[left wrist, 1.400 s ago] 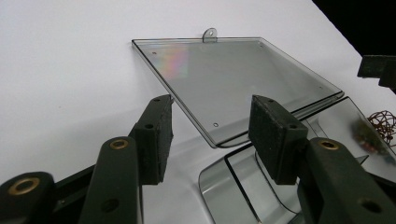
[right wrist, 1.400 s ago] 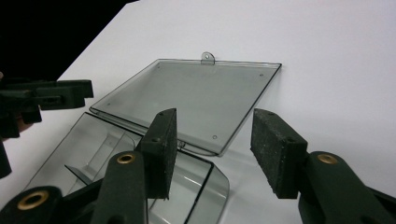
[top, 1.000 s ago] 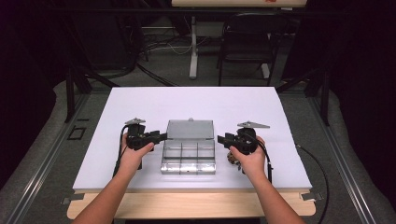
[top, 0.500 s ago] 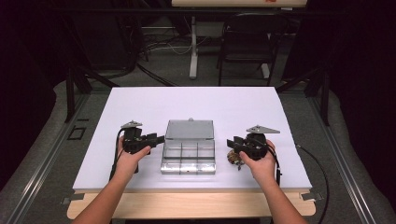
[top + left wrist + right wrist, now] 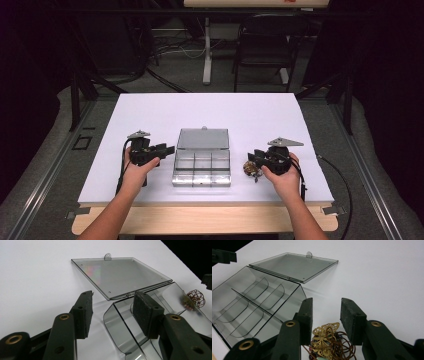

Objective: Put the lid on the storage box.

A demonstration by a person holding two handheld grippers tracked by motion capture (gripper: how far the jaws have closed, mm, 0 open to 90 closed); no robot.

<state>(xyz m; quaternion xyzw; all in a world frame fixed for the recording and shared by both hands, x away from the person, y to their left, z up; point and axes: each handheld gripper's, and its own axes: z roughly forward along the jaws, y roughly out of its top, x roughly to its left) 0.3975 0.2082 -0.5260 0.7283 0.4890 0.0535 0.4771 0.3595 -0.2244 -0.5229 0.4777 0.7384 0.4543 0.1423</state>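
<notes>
White worktop [image 5: 150, 115], dim studio beyond: a clear compartment box [image 5: 202, 165] lies open, lid flat behind. Right of the box, the right gripper [image 5: 325, 315], jaws half-spread and just closing, straddles a tangle of brass jewellery [image 5: 327, 341] without pinching; loose wire loops could snag or spill. Left gripper [image 5: 112, 311], jaws wide, brackets the box's wall, gripping nothing.

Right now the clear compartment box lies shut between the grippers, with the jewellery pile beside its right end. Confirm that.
Not shut: the clear compartment box lies open, its lid folded back flat on the table, as the high view shows. The jewellery pile does sit beside its right end, at the right gripper.
</notes>
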